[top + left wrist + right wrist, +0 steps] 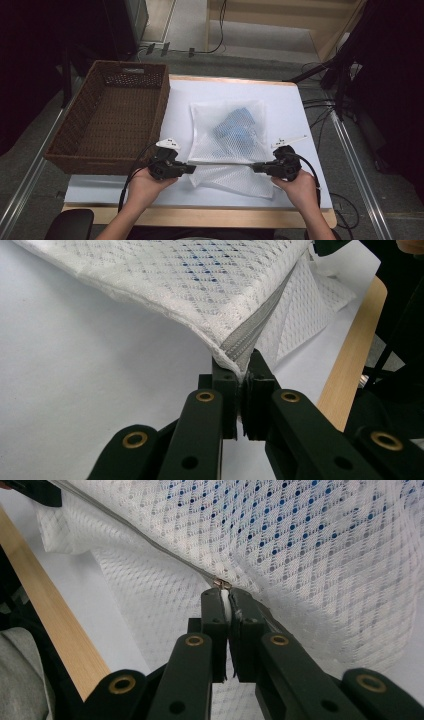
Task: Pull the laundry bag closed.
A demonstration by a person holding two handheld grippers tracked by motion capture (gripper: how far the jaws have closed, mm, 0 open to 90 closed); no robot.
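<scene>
We are pinching the white mesh zippered laundry bag at both ends of its grey zipper, left gripper and right gripper each clamping it above the white table. Something blue is showing blurrily through the mesh, and we cannot tell what it is.

Both hands hold their grippers level, left gripper and right gripper facing each other, jaws seemingly fully clamped.
</scene>
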